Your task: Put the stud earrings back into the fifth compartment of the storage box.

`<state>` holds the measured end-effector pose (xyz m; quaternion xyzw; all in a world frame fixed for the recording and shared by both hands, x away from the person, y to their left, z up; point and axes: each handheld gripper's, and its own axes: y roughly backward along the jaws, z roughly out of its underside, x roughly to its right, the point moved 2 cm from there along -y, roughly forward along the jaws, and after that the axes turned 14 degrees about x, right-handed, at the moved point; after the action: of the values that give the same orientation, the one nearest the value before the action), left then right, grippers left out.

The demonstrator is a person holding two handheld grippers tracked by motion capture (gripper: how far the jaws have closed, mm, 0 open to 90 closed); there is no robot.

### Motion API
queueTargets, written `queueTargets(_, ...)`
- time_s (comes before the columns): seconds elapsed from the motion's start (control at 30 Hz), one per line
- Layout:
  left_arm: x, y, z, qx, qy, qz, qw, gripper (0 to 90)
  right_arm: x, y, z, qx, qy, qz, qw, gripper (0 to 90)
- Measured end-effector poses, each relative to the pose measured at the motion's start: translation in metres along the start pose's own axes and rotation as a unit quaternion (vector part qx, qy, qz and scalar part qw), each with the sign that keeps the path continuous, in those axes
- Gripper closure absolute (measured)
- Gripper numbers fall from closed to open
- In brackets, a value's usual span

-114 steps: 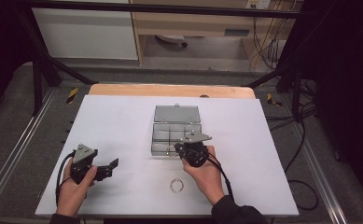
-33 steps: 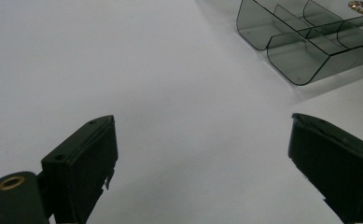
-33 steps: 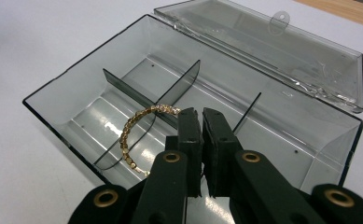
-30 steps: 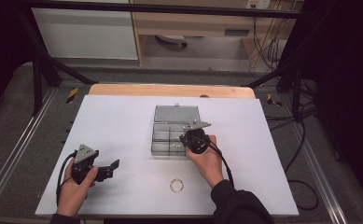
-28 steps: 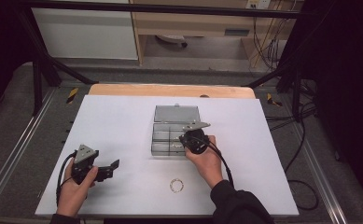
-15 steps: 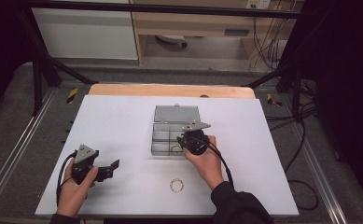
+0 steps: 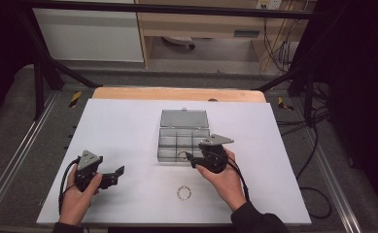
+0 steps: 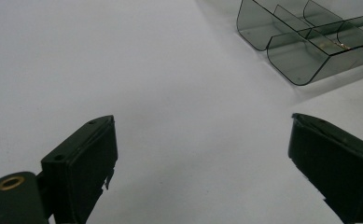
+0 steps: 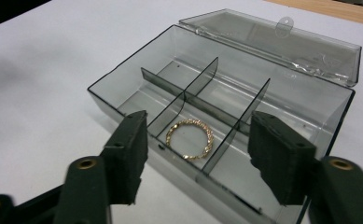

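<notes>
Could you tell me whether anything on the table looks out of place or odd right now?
Nothing looks damaged or spilled. One gold bracelet lies flat in a near compartment of the open clear box, while a second bracelet sits loose on the white table, apart from the box.

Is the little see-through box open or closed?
Open. The box's lid is tipped back behind it, so you can see right into its compartments, and a gold bracelet lies in the middle front one.

The table [image 7: 128, 126] holds one clear box [image 7: 183, 141] with six compartments, two rings [image 9: 190, 138] [image 7: 183, 192], and two grippers [image 7: 110, 175] [image 7: 190, 159].
</notes>
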<state>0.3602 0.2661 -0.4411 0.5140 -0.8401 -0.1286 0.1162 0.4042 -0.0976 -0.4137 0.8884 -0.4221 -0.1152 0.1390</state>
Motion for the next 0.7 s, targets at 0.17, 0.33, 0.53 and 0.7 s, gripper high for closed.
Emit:
queueTargets(0.17, -0.001, 0.002, 0.0, 0.002, 0.003, 0.0, 1.0, 8.1, -0.004, 0.014, 0.009, 0.0, -0.015, -0.011, 0.9998, 22.4)
queueTargets(0.33, -0.002, 0.003, 0.0, 0.005, 0.005, -0.002, 1.0, 8.0, -0.009, 0.019, 0.019, -0.01, -0.017, -0.02, 0.9996, 15.4)
queueTargets(0.53, 0.0, 0.002, -0.001, 0.006, 0.003, 0.002, 1.0, 7.9, -0.017, 0.021, 0.032, -0.029, -0.013, -0.032, 0.999, 17.9)
queueTargets(0.7, 0.0, 0.002, -0.001, 0.005, 0.003, 0.003, 1.0, 7.9, -0.023, 0.019, 0.039, -0.041, -0.003, -0.042, 0.9983, 21.8)
